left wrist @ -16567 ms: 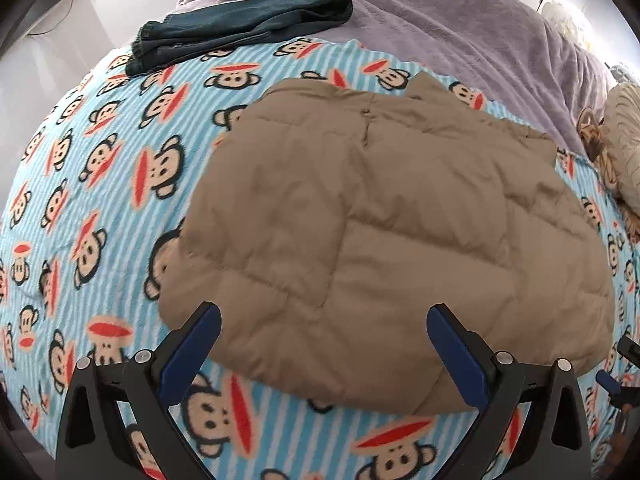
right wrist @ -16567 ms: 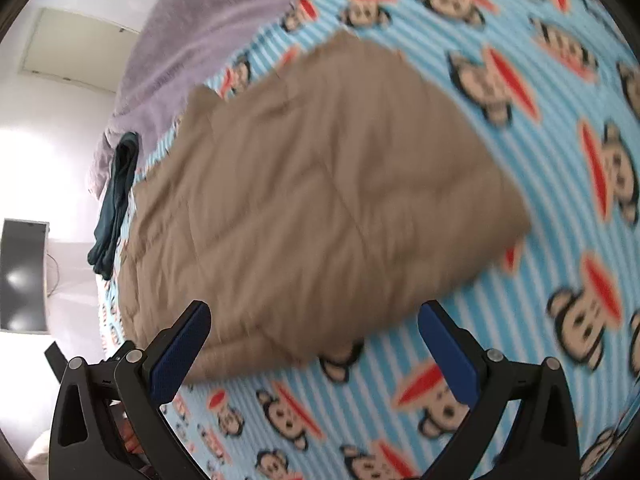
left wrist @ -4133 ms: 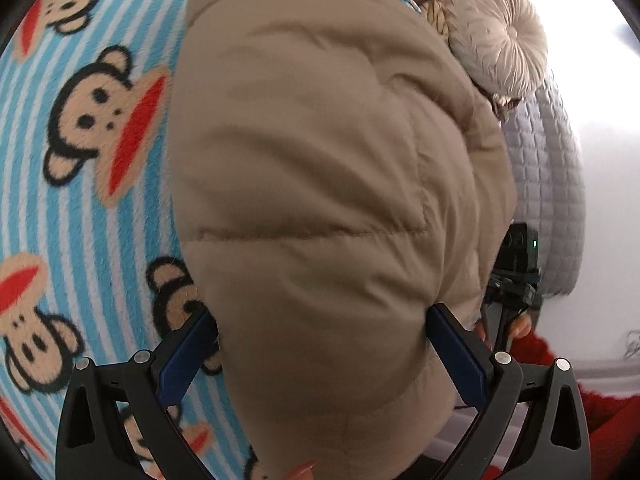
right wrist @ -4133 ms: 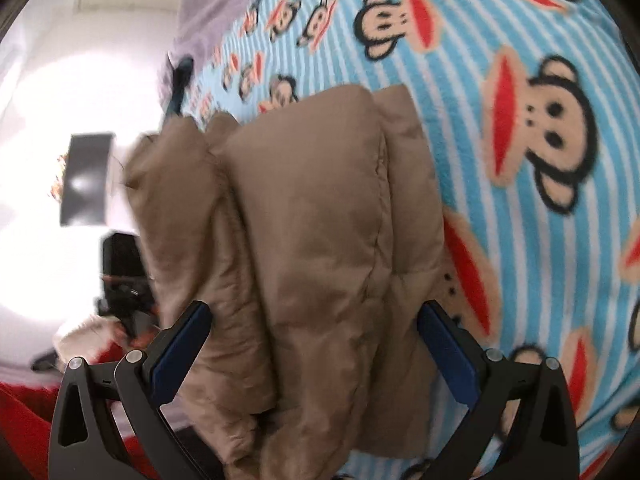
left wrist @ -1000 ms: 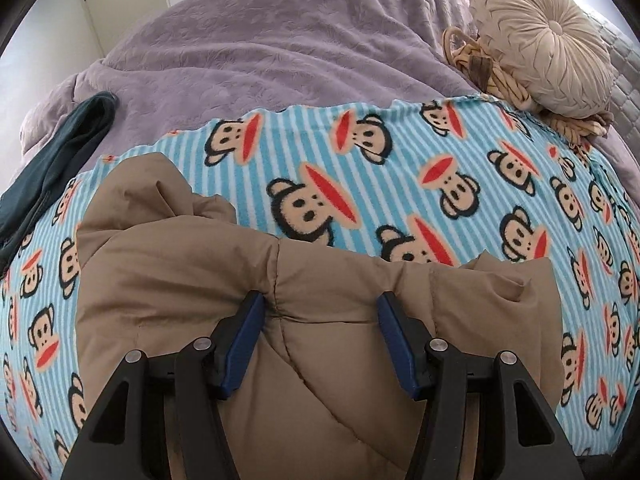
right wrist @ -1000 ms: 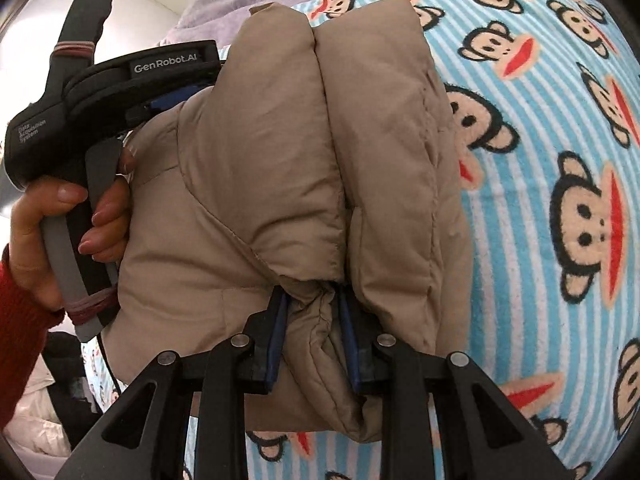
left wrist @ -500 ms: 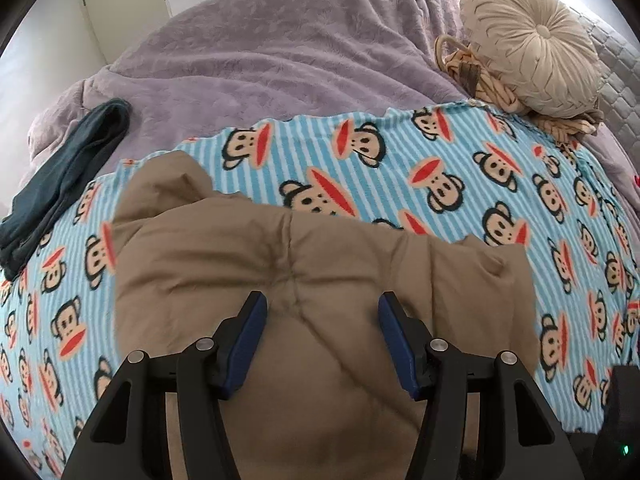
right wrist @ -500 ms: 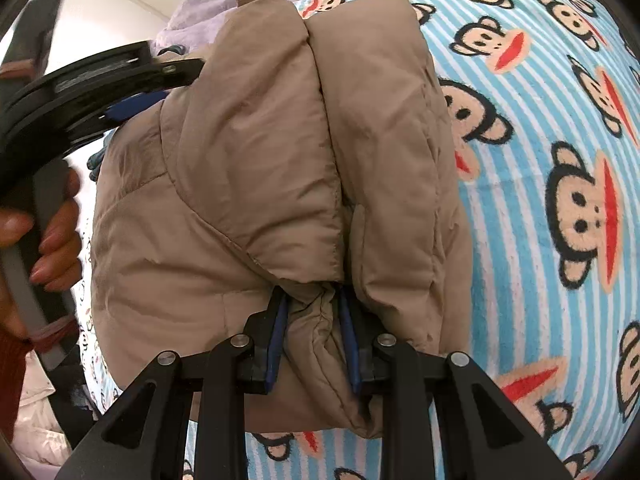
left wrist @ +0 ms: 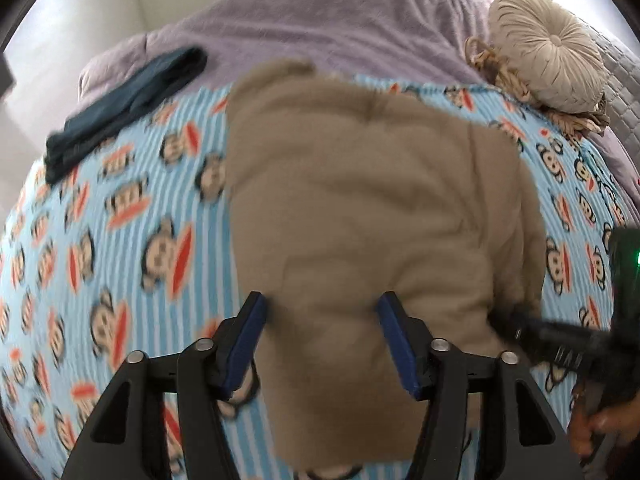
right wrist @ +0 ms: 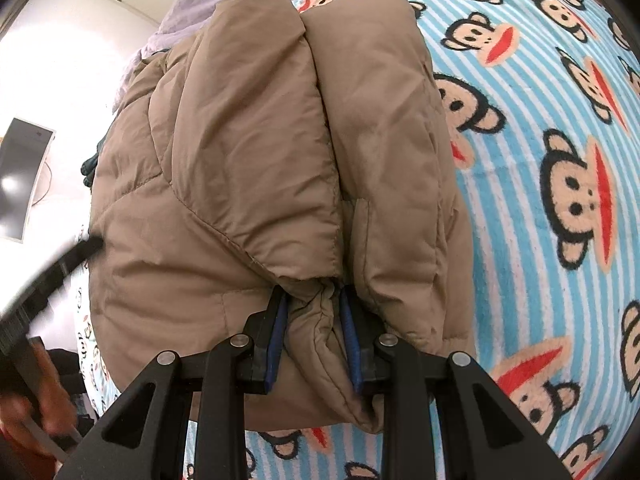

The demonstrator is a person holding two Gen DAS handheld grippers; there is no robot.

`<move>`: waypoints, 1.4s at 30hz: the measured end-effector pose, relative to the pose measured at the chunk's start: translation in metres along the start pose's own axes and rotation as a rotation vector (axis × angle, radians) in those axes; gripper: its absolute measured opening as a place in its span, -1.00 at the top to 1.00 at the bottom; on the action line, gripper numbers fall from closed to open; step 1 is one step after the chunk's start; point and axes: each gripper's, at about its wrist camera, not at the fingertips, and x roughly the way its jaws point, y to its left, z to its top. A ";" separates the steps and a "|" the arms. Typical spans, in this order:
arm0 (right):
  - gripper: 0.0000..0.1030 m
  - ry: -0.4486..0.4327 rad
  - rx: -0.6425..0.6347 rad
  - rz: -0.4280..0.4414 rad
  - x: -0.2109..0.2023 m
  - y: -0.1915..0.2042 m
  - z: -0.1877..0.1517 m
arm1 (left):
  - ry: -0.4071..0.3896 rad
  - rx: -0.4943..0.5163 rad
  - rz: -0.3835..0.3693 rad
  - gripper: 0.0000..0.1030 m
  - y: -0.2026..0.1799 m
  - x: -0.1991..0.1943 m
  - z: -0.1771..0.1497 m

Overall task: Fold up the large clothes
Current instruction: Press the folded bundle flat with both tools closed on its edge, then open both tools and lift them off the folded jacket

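A folded tan padded jacket (left wrist: 360, 200) lies on the bed, on a light blue striped fleece blanket with a monkey-face print (left wrist: 120, 220). It rests as a thick bundle, with two puffy rolls side by side along its top (right wrist: 312, 120).

The right tool (right wrist: 312, 336) is clenched on a bunched edge of the jacket at the near end of the bundle; the blue pads (right wrist: 278, 340) press the fabric from both sides.

The left tool (left wrist: 324, 340) is over the other side of the jacket. Its jaws are opening, and the jacket is seen between the blue pads (left wrist: 244, 344), but they do not press it. A hand (right wrist: 24, 412) carries this tool at the left edge of the right wrist view, blurred.

Farther on the bed there is a lilac plush bedspread (left wrist: 340, 28). A dark teal folded garment (left wrist: 128, 104) lies at its border with the blanket. A round beige pleated cushion (left wrist: 548, 56) sits at the far right, touching a woven straw object (left wrist: 496, 68) that is too blurred to tell.
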 end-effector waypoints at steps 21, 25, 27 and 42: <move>-0.06 0.074 0.045 -0.089 -0.049 0.031 -0.002 | 0.075 -0.102 -0.030 -0.65 0.015 -0.014 -0.009; -0.16 0.075 0.074 -0.091 -0.060 0.032 -0.010 | 0.084 -0.104 -0.042 -0.65 0.013 -0.030 -0.016; -0.28 0.077 0.079 -0.090 -0.066 0.033 -0.017 | 0.091 -0.118 -0.054 -0.65 0.015 -0.039 -0.022; -0.61 0.018 -0.026 -0.122 -0.119 0.063 -0.043 | 0.062 -0.189 -0.049 -1.00 0.024 -0.107 -0.053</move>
